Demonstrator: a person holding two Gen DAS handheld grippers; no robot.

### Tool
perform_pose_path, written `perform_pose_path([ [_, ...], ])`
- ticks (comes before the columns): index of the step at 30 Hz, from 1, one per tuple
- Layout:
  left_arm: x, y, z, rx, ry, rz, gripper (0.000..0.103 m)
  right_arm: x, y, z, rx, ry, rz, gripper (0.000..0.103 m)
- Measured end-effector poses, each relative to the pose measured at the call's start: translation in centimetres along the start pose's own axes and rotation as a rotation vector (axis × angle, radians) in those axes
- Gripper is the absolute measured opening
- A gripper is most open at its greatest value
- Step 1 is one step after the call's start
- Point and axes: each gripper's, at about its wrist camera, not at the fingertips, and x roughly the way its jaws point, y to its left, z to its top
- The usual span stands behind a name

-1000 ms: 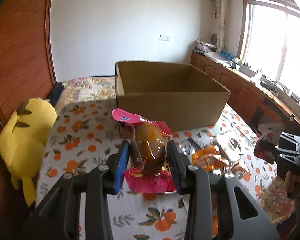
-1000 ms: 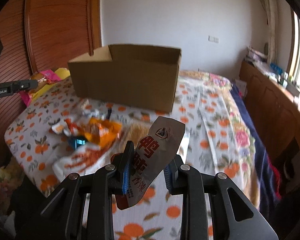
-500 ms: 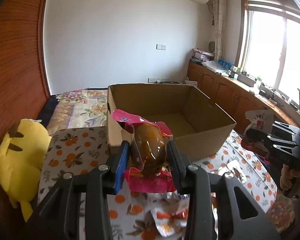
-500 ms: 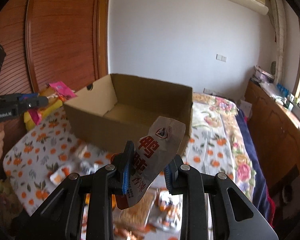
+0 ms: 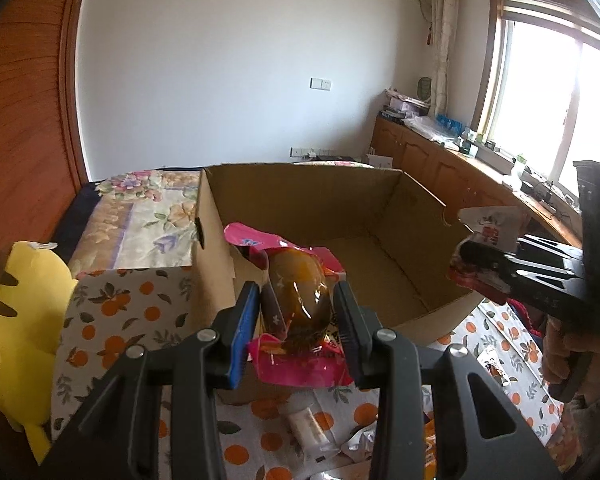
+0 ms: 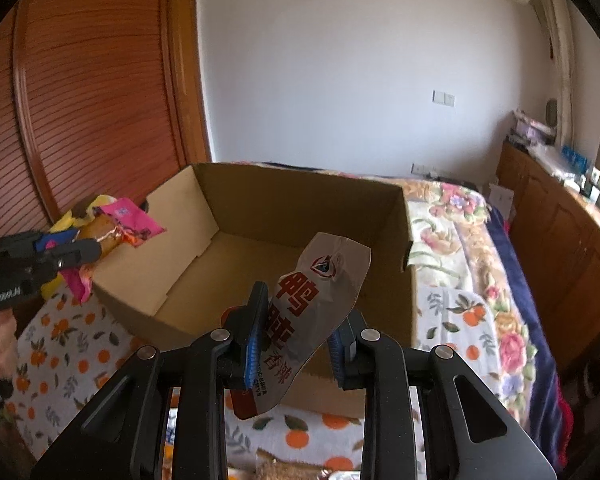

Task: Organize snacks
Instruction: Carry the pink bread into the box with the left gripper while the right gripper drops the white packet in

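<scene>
Cardboard fills the middle of both my views: the open box sits on the orange-print bedspread, just ahead of and below both claws. My left claw is clenched on a pink-wrapped snack with a glossy brown egg-shaped piece showing through its clear window; the packet hangs over the box's near left corner. My right claw is clamped on a grey pouch with red characters, which stands tilted up between the blue pads above the box's near wall. From the left view, the right claw reaches in from the right, at the box's right rim. Loose packets lie on the bedspread beneath the left claw. A yellow plush toy lies off to its left.
</scene>
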Motion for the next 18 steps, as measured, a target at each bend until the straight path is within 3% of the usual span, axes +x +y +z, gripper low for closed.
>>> perform_pose_path([
  [9, 0.9, -0.2, 0.0, -0.004, -0.002, 0.001, 0.04, 2.5, 0.0, -0.4, -0.005, 0.035, -0.006, 0.028],
  [13, 0.0, -1.0, -0.1, 0.022, -0.022, 0.01, 0.045, 2.3, 0.4, -0.6, -0.027, 0.026, 0.002, 0.042],
  [15, -0.7, -1.8, -0.3, 0.043, -0.03, 0.008, 0.047, 1.7, 0.4, -0.5, -0.029, 0.005, -0.006, 0.056],
  [18, -1.8, -2.7, -0.5, 0.071, -0.044, 0.009, 0.048, 0.9, 0.6, -0.4, -0.028, -0.006, 0.004, 0.058],
])
